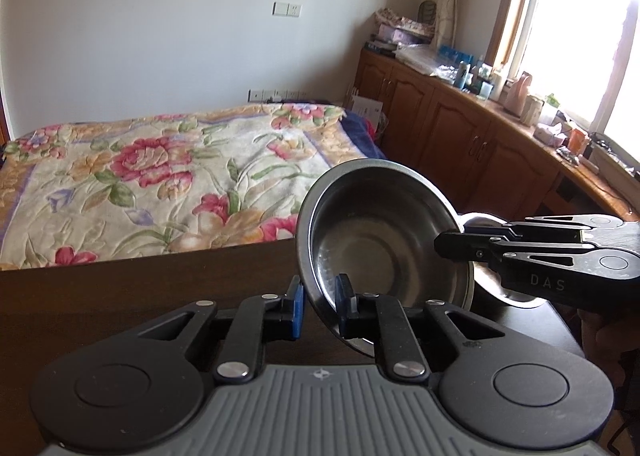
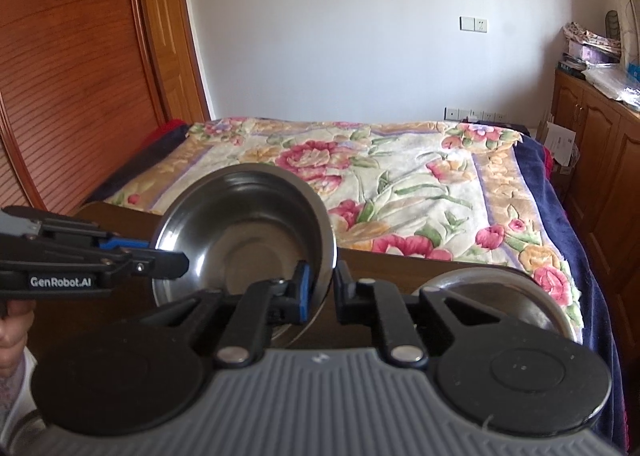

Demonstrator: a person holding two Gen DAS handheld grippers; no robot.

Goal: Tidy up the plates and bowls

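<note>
Left gripper (image 1: 320, 304) clamps the near rim of a steel bowl (image 1: 384, 240), one pad inside and one outside. Right gripper (image 2: 320, 288) clamps the opposite rim the same way. Bowl is held above the dark wooden table (image 1: 120, 296), tilted, its opening facing both cameras; being round, it has no long axis. Only the right wrist view shows a second bowl (image 2: 500, 296) clearly, resting on the table to the right.

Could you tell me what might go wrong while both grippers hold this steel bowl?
1. The left gripper and right gripper pinch only the thin rim of the tilted steel bowl; it could slip out.
2. Lowered carelessly, it may clang onto the second steel dish on the dark table.
</note>
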